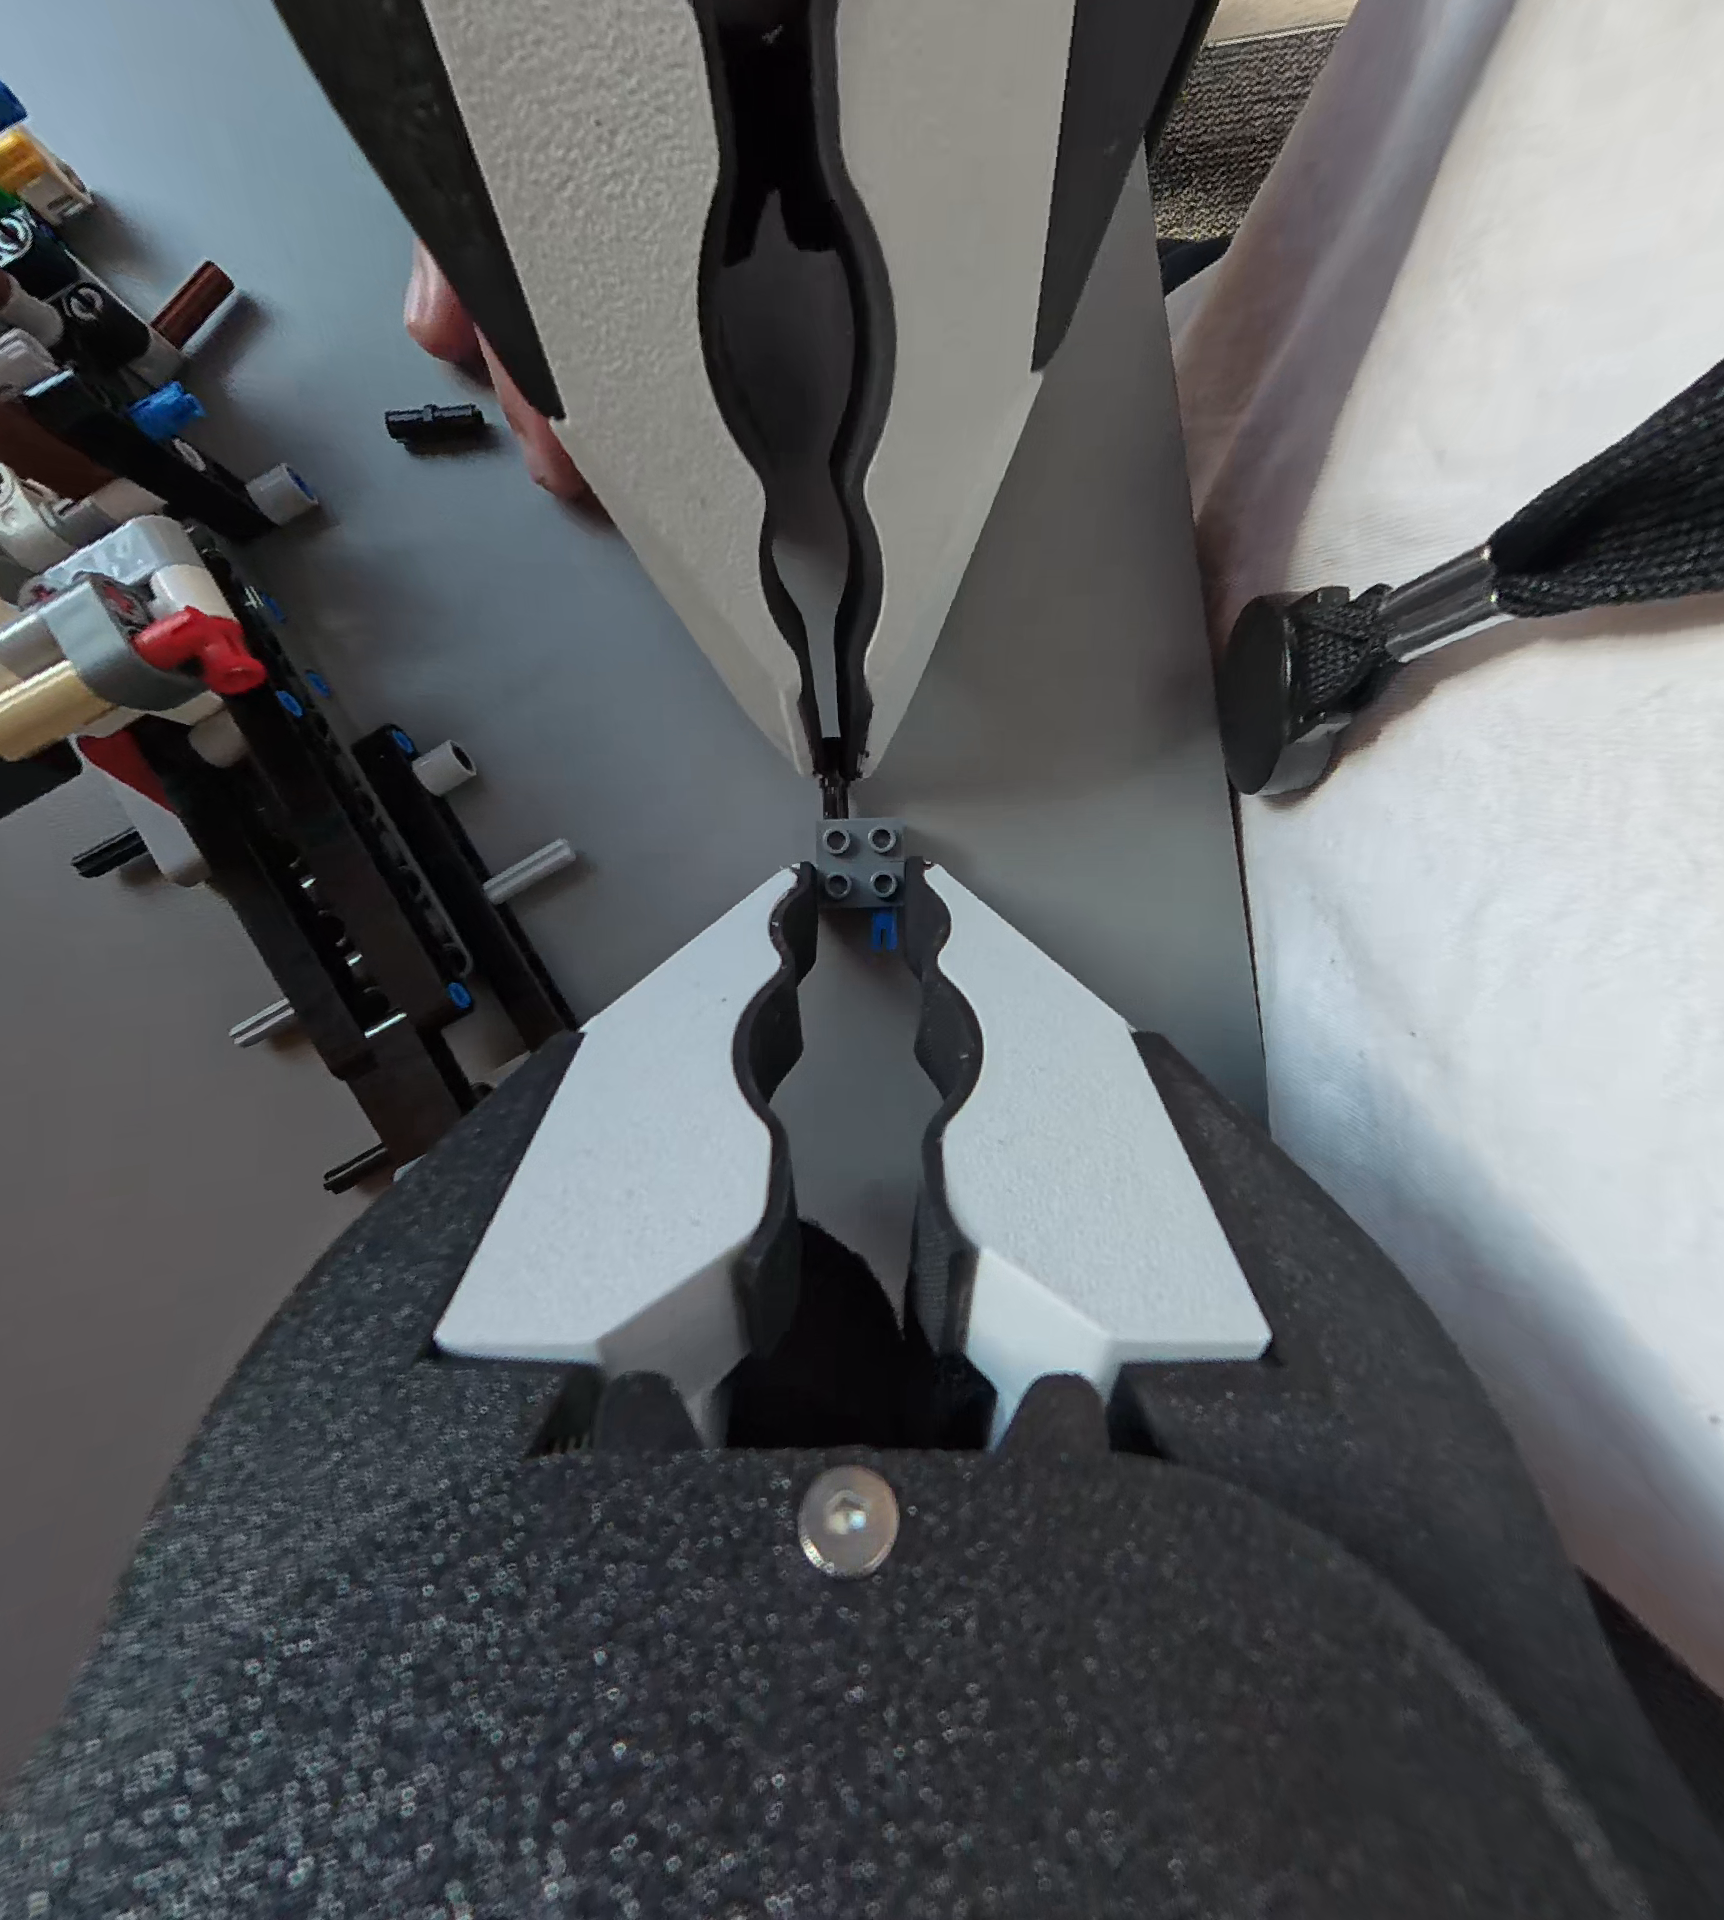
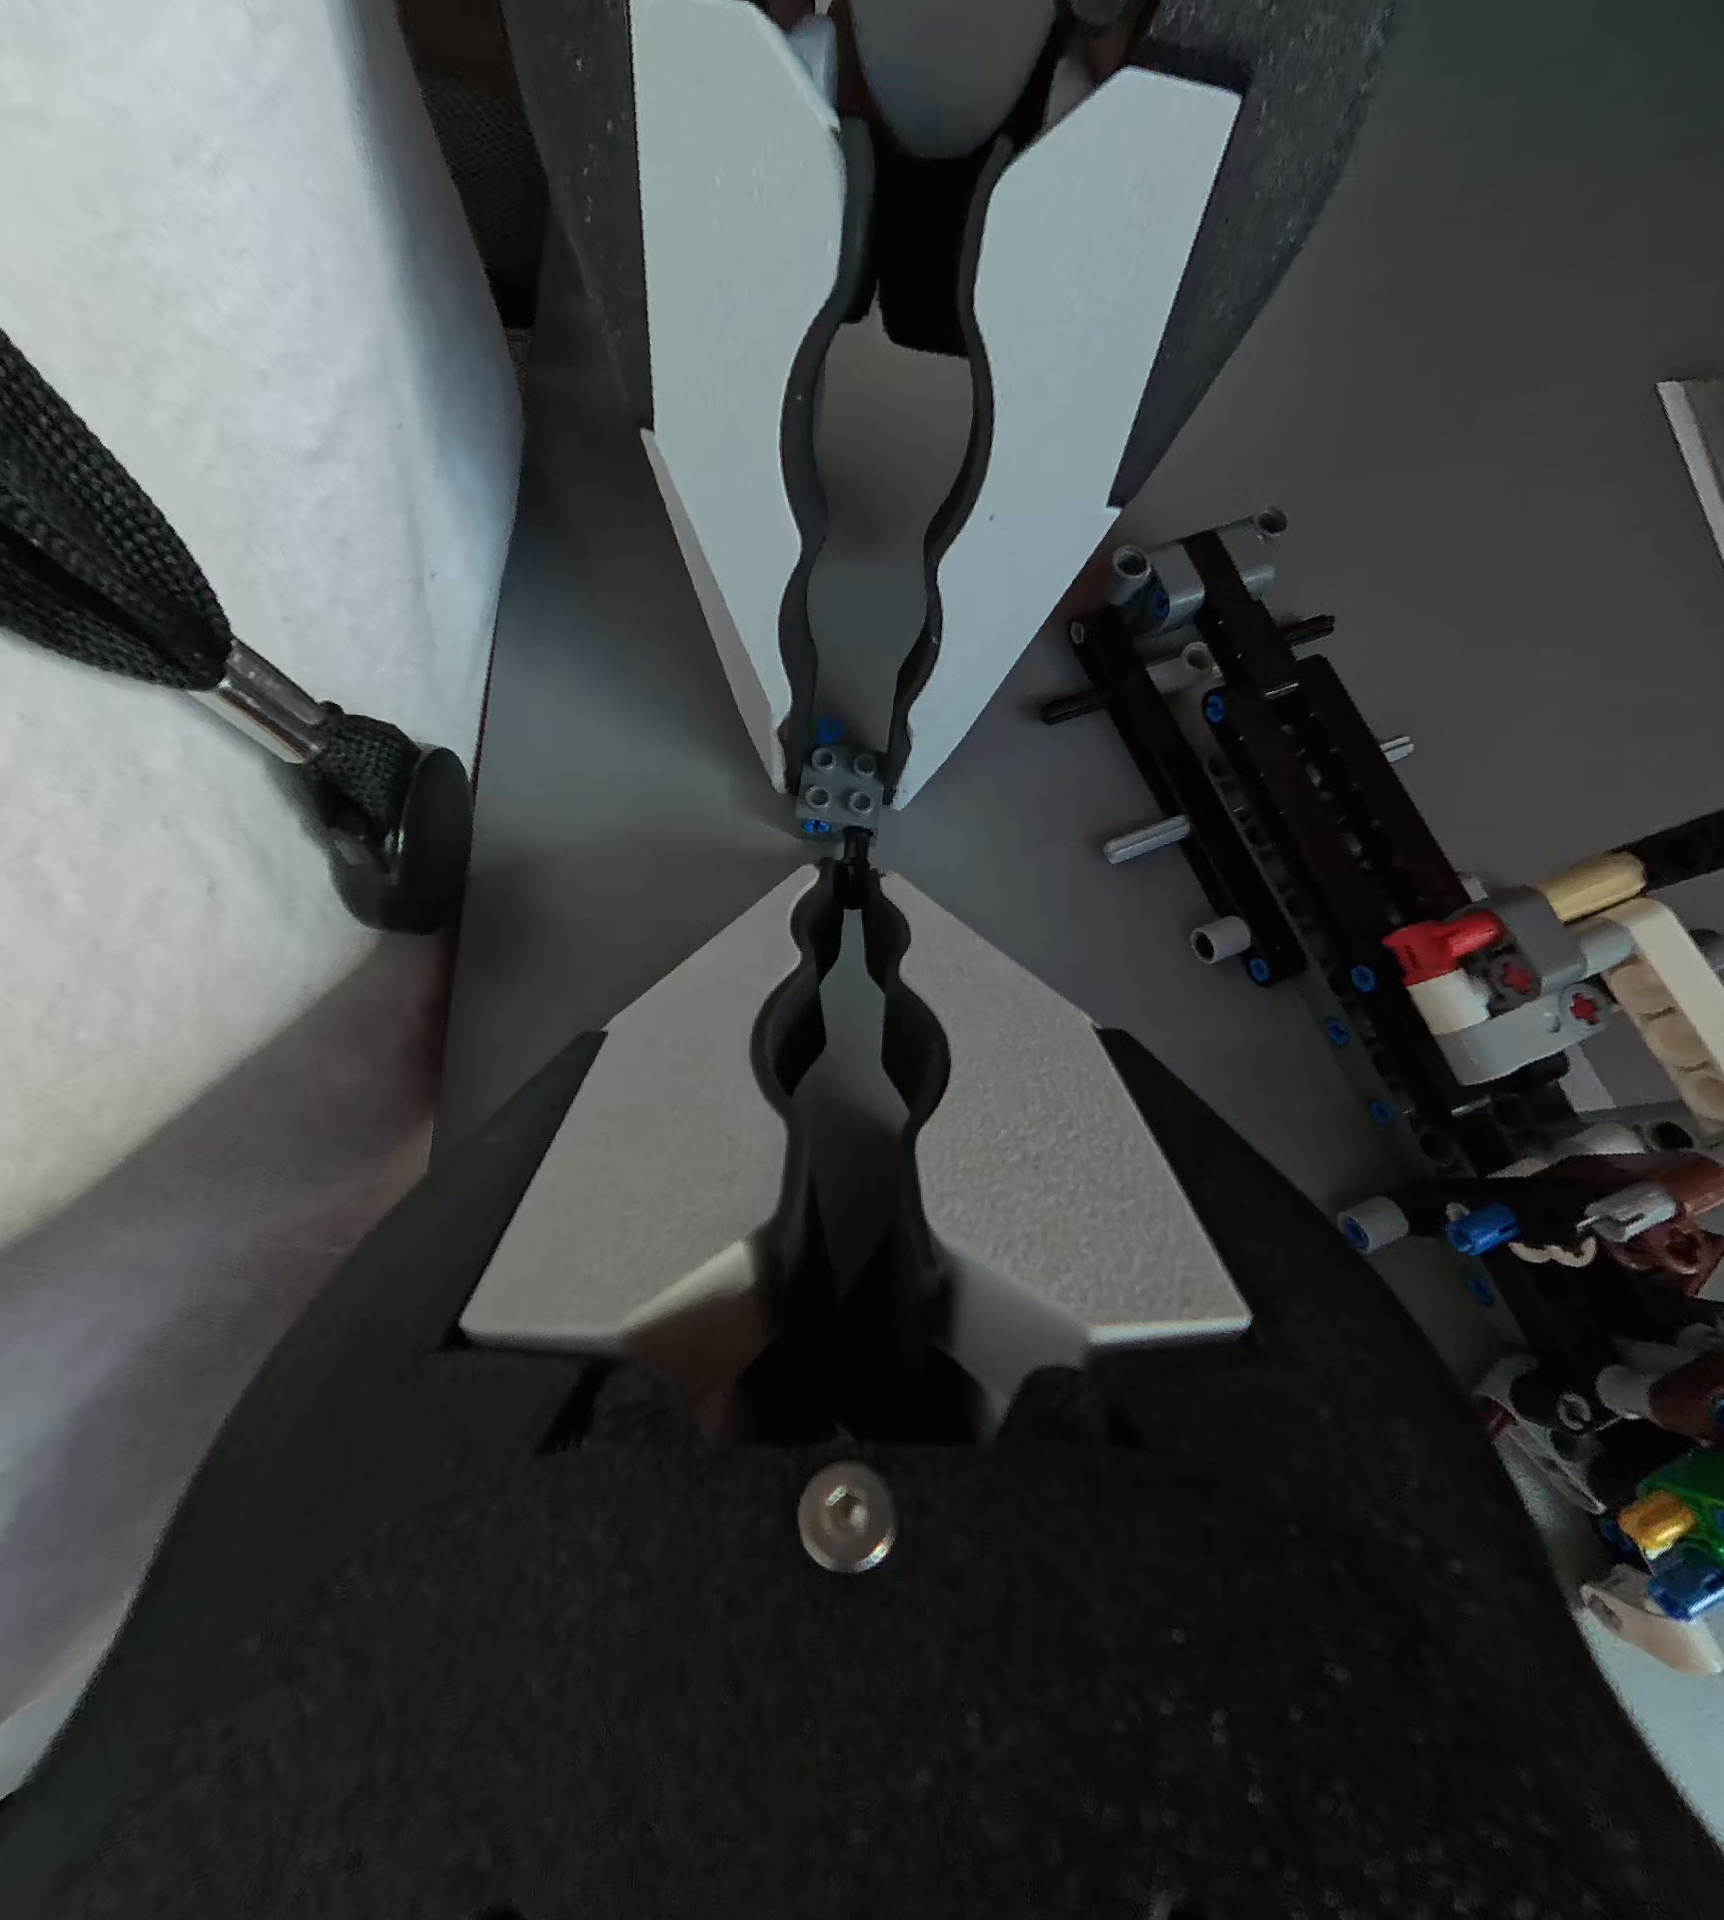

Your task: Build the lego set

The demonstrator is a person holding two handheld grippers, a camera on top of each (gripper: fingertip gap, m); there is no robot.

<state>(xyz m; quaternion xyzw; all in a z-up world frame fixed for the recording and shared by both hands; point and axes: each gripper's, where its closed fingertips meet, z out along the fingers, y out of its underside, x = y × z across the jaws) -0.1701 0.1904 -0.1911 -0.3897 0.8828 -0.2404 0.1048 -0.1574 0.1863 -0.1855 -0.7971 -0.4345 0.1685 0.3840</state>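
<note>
Left wrist view: left claw [image 1: 863, 883] clamped on a small dark grey four-stud brick [image 1: 860, 865], pads pressing its two sides, studs facing the camera; a blue pin [image 1: 883, 931] protrudes from the brick's near edge. Right claw [image 1: 840, 769] comes in from directly opposite, tips pinched together on a black pin [image 1: 838, 802] aimed at the brick's far face, probably so one claw steadies while the other pushes. Technic build [image 1: 214, 748] lies on the grey desk [image 1: 577, 644], left of the claw.

Right wrist view: right claw [image 2: 852, 891] tight on the black pin [image 2: 852, 854], which touches the brick [image 2: 840, 792] just ahead. Build [image 2: 1377, 883] to the right.
</note>
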